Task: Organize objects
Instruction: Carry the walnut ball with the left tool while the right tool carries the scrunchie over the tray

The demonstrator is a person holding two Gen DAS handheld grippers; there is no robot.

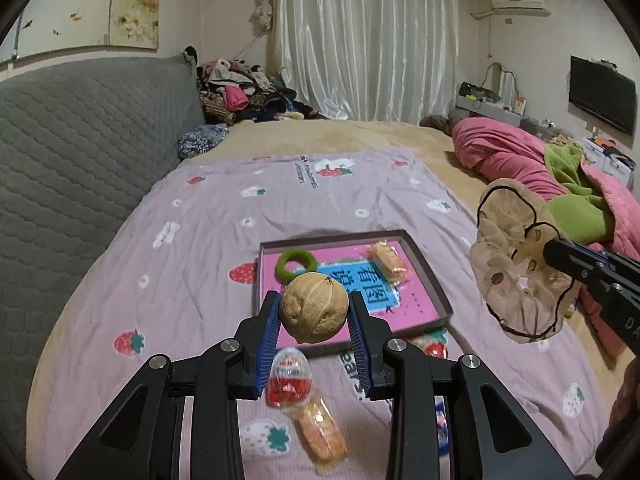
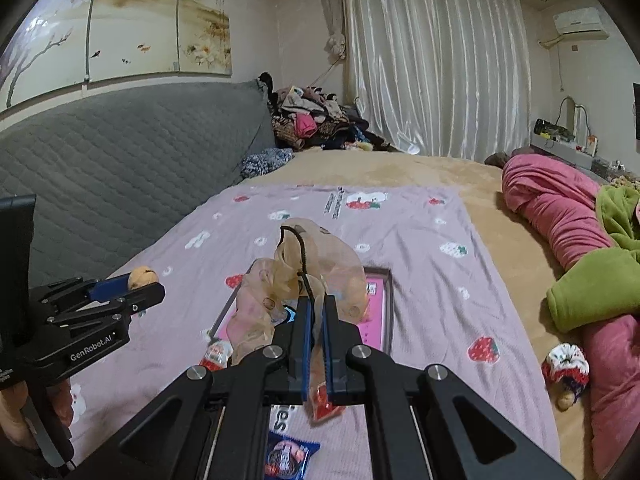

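Both tongs loaded, above bed.
Left tongs (image 1: 314,312) clamp walnut (image 1: 314,307); right tongs (image 2: 316,320) pinch scrunchie (image 2: 304,280), likely bound for tray (image 1: 434,280).

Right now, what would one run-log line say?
left gripper: shut on walnut | right gripper: shut on scrunchie | both above tray | tray holds green ring, snack packet

Walnut (image 1: 314,307) held aloft, sheer scrunchie (image 2: 304,280) pinched
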